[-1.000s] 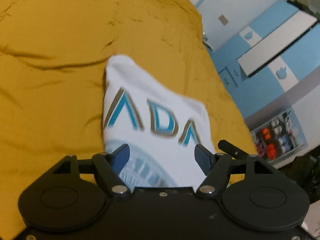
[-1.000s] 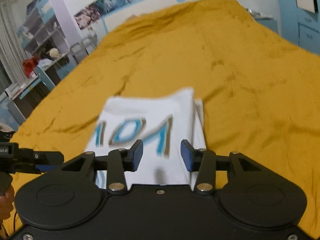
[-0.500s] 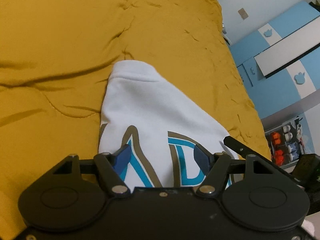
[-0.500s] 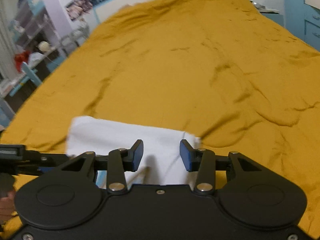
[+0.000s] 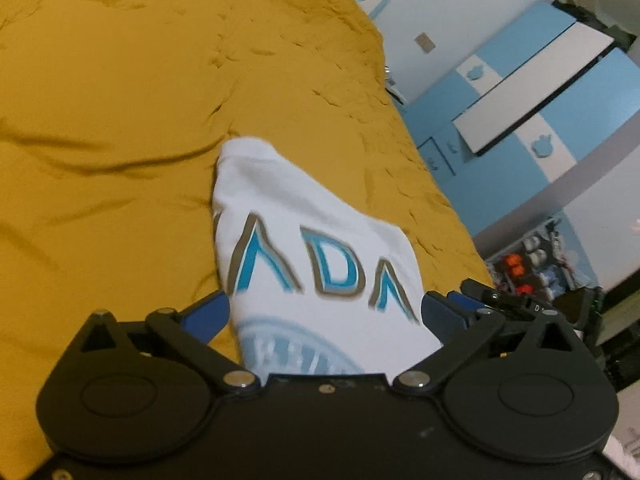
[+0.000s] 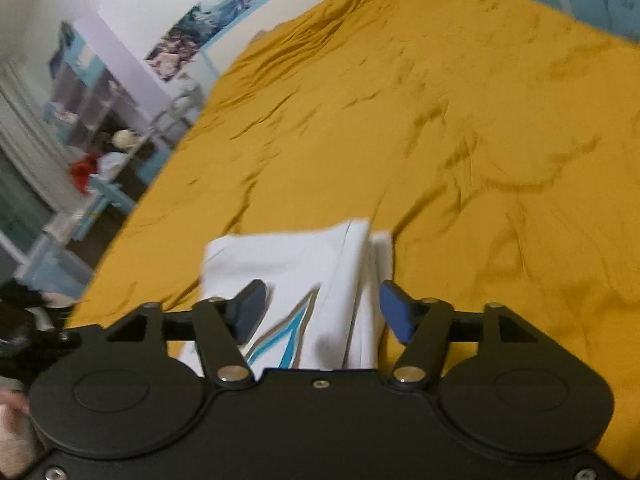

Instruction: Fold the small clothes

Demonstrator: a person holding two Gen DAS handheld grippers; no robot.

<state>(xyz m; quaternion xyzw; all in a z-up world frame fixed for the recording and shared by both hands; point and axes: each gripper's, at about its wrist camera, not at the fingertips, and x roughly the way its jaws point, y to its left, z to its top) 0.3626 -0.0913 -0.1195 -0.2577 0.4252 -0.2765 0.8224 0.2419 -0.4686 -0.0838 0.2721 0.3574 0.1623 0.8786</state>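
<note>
A small white garment [image 5: 320,264] with blue and tan letters lies folded on the mustard-yellow bed cover [image 5: 120,120]. It also shows in the right wrist view [image 6: 312,276], with layered edges at its right side. My left gripper [image 5: 326,314] is open, its blue-tipped fingers wide apart above the garment's near end. My right gripper [image 6: 322,310] is open too, held over the garment's near part. Neither holds anything. The right gripper's tip shows at the right of the left wrist view [image 5: 480,294].
The bed cover [image 6: 460,120] stretches far ahead and to both sides. A blue and white wardrobe [image 5: 540,120] and a shelf of small items [image 5: 532,264] stand past the bed's right edge. Shelves and a blue chair [image 6: 100,196] stand to the left.
Both grippers have opened wider. Both cameras moved: the garment sits further ahead in the left wrist view, and the right wrist view shifted over it, showing its letters again.
</note>
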